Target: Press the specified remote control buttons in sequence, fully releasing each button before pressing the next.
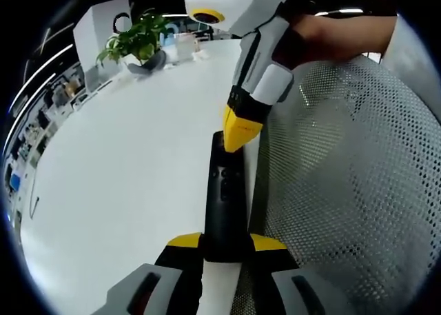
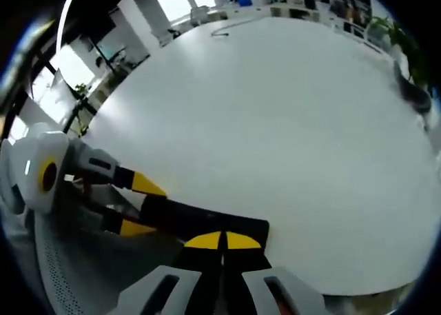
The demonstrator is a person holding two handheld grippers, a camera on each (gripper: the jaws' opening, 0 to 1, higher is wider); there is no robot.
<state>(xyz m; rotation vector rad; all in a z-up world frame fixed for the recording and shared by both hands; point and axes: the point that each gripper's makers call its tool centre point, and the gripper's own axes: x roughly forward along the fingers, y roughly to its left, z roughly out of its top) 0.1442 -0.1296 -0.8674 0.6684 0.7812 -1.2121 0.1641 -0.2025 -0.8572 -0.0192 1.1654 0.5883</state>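
My left claw (image 1: 227,242) was clamped on the near end of the remote (image 1: 225,201), a yellow tip on either side of the black body. The remote ran away from me along the near edge of the white table (image 1: 124,163), its buttons facing up.

My right claw (image 2: 222,240) had its yellow tips pressed together, with no gap between them. In the left gripper view that claw (image 1: 238,132) came down from the upper right, and its closed tips met the far end of the remote, just beyond the small round buttons. In the right gripper view the same joined tips sat over the near edge of the remote (image 2: 207,222), while the left claw (image 2: 134,205) reached in from the left, one yellow tip above the remote's body and one below.

The remote lay at the table's edge. Beside it, to the right in the left gripper view, stood a chair back (image 1: 351,184) of pale mesh. A hand (image 1: 324,36) gripped the right gripper above it.

At the far side of the table stood a plant (image 1: 134,43) in a dark pot, with a white board (image 1: 96,25) behind it. The plant (image 2: 406,60) sat blurred at the right of the right gripper view.
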